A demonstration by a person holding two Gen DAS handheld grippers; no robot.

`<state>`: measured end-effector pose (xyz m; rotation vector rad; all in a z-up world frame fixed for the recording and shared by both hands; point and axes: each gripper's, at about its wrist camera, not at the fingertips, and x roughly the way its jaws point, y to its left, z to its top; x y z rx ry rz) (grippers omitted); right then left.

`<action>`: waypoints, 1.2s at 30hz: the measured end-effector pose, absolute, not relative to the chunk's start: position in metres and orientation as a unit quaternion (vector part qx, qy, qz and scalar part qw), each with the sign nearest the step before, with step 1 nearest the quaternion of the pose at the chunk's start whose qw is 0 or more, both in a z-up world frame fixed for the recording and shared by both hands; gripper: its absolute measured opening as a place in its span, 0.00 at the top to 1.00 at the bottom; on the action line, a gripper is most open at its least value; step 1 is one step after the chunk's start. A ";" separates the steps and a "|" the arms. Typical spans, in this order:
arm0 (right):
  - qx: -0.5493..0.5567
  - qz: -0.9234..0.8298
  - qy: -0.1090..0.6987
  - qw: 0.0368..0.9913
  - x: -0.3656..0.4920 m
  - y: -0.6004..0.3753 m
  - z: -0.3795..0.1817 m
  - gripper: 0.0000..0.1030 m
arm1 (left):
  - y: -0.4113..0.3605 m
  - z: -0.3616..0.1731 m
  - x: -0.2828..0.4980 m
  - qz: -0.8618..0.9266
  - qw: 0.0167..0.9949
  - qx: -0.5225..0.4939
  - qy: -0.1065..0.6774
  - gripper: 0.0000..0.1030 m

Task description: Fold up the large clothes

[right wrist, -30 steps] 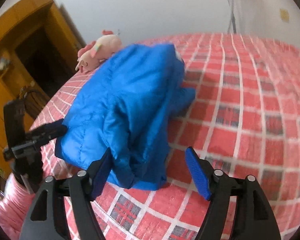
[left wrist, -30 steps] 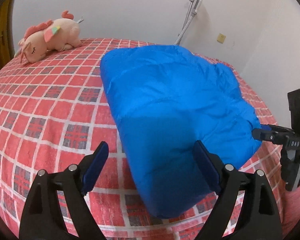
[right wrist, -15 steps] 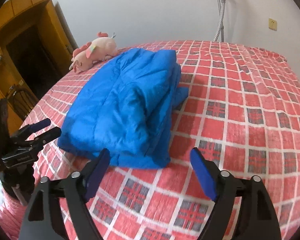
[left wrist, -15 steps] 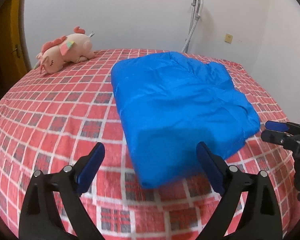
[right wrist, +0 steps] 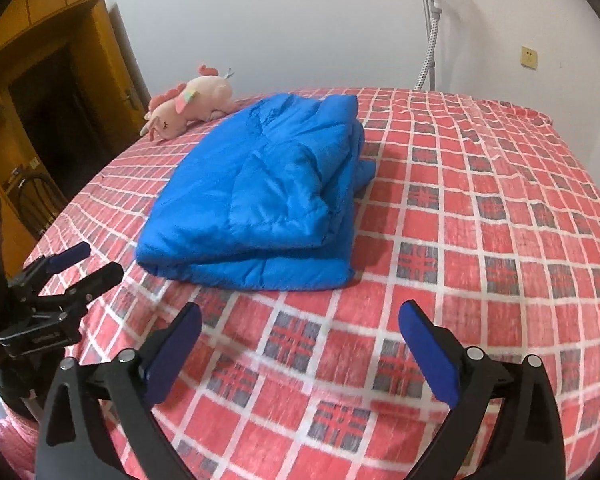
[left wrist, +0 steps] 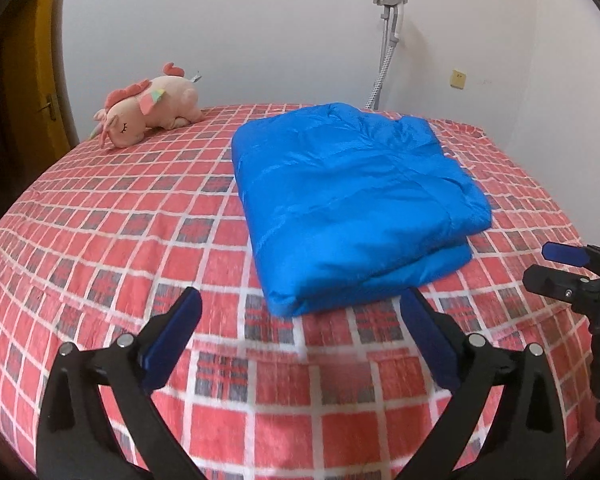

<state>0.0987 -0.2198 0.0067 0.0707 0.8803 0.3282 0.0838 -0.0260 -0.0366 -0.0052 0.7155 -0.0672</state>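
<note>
Your left gripper (left wrist: 300, 312) and right gripper (right wrist: 298, 326), just opening wide, hold nothing; the folded blue jacket's (left wrist: 352, 204) sleeves seem tucked from sight.

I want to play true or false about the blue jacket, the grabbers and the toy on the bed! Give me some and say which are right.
1. The blue jacket lies folded on the checked bedspread. True.
2. The left gripper pinches the jacket. False: it is open and empty.
3. The right gripper is open. True.
4. The pink plush unicorn sits on top of the jacket. False: it lies apart, near the wall.
</note>
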 end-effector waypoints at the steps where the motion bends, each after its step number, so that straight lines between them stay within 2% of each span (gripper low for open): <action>1: 0.033 0.158 0.423 0.892 0.096 -0.219 0.008 0.04 | -0.026 -0.036 0.082 -0.033 0.936 -0.004 0.350 0.04; 12: 0.021 0.149 0.441 0.885 0.071 -0.213 0.014 0.04 | -0.026 -0.022 0.053 -0.021 0.938 -0.002 0.347 0.04; 36: 0.015 0.154 0.425 0.892 0.049 -0.215 0.032 0.04 | -0.027 -0.012 0.035 -0.010 0.940 0.007 0.340 0.04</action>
